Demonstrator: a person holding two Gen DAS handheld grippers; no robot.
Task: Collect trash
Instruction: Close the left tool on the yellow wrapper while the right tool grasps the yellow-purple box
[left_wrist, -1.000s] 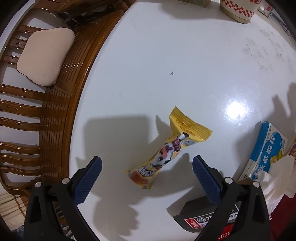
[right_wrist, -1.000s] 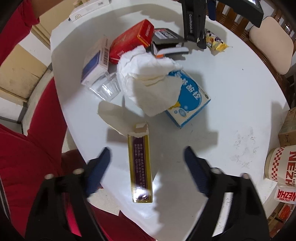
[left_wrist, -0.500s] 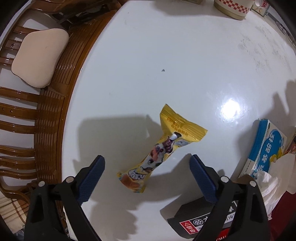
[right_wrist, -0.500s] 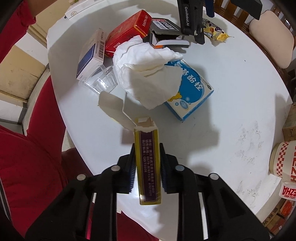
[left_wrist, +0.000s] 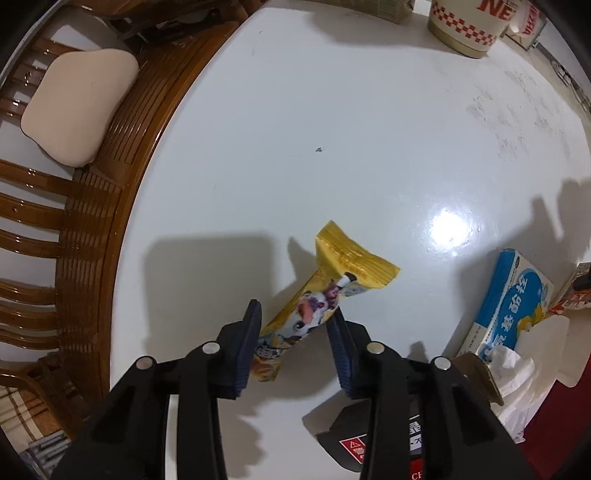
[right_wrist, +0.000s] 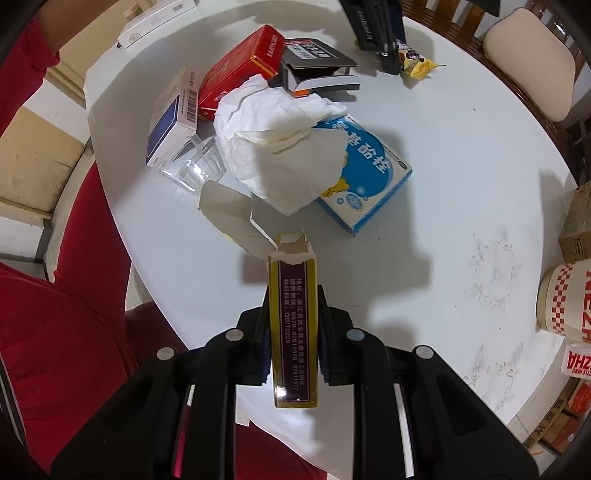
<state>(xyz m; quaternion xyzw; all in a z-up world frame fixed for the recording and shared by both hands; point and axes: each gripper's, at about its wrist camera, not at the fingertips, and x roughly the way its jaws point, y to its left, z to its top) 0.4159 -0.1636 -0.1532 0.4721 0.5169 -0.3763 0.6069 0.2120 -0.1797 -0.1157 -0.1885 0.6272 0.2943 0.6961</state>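
A yellow snack wrapper (left_wrist: 343, 262) with a cartoon cow lies on the white round table (left_wrist: 332, 110). My left gripper (left_wrist: 294, 309) points down over the wrapper's lower half. Its jaws are closing, and the blue pads touch the wrapper on both sides. The right wrist view shows the same wrapper (right_wrist: 417, 64) at the far edge of the table. My right gripper (right_wrist: 293, 291) is shut on a narrow gold-and-purple box (right_wrist: 293, 332) with a torn-open top and holds it above the table's near edge.
A crumpled white tissue (right_wrist: 280, 140) lies on a blue-and-white box (right_wrist: 373, 173). Around them are a red box (right_wrist: 240, 77), a black box (right_wrist: 317, 70), a clear cup (right_wrist: 192, 166) and a torn flap (right_wrist: 225, 206). A checkered cup (left_wrist: 469, 26) stands far off; a wooden chair (left_wrist: 92, 184) borders the table.
The left jaws have gone from wide open to closed around the yellow wrapper. The right jaws closed on the gold-and-purple box and have lifted it off the table.
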